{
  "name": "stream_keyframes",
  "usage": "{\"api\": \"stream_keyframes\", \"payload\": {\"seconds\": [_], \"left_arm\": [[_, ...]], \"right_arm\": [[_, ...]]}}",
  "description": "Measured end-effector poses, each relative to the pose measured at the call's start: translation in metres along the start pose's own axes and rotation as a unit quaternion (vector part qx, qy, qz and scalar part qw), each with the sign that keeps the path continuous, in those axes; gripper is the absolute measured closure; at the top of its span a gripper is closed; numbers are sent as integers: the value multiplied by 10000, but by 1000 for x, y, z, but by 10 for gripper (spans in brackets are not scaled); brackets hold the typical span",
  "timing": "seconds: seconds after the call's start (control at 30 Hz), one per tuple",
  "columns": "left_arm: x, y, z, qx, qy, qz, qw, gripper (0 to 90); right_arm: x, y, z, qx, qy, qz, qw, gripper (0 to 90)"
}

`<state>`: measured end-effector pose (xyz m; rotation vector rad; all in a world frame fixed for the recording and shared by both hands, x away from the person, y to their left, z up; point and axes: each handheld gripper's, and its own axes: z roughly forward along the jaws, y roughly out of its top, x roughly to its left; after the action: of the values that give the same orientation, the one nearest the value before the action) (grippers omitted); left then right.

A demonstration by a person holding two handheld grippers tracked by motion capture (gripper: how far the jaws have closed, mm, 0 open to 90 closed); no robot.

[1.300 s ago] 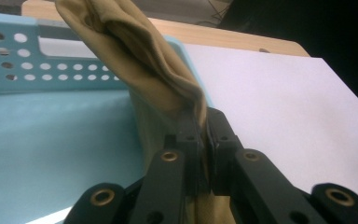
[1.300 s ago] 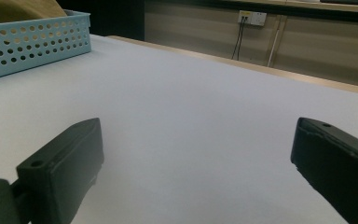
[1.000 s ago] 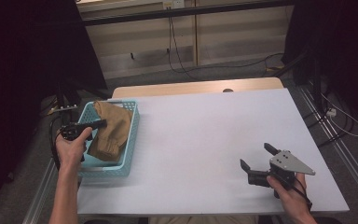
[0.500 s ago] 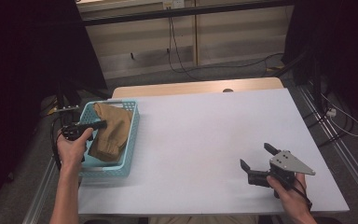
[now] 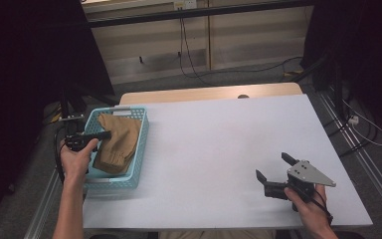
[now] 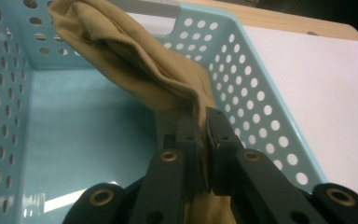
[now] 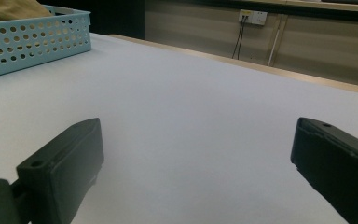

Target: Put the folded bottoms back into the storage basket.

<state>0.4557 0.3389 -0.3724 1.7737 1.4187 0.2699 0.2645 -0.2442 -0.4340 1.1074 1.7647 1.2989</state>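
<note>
- L gripper [image 6: 201,126]: I've got it clamped on a fold of the tan cloth [image 5: 117,141], jaws pinched tight w/ fabric between them.
- Cloth sits in the light-blue basket [image 5: 138,164] at the table's [image 5: 219,144] left edge (one end draped up against the far wall).
- R gripper [image 5: 273,174]: jaws spread wide, nothing between, low over bare table near the front-right corner, well apart from basket.

Matt tan cloth [image 6: 135,65], perforated plastic basket [image 6: 242,79]
</note>
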Motion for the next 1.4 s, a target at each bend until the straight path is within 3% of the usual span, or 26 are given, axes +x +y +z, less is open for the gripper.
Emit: {"api": "stream_keyframes", "payload": {"seconds": [0.27,0.37,0.5,0.63,0.67,1.2,1.23,1.27,1.4], "left_arm": [[10,-5,3,101,78,-91,9999,856],[13,-5,3,103,-27,-168,9998,855],[15,-6,5,163,75,-127,9998,854],[15,-7,7,96,127,-220,9996,854],[17,-7,7,193,124,-120,9997,854],[22,-10,9,310,329,-56,9990,851],[20,-10,10,253,389,-121,9988,850],[21,-10,9,325,420,-41,9986,850],[22,-11,11,367,584,-62,9976,848]], "right_arm": [[0,0,0,9,3,0,10000,22],[0,0,0,10,0,3,10000,21],[0,0,0,7,-1,-8,10000,21],[0,0,0,7,3,-13,10000,21],[0,0,0,11,2,-16,10000,21],[0,0,0,14,15,-21,10000,21],[0,0,0,13,19,-23,10000,22],[0,0,0,11,23,-21,10000,21],[0,0,0,9,23,-24,10000,21]]}}
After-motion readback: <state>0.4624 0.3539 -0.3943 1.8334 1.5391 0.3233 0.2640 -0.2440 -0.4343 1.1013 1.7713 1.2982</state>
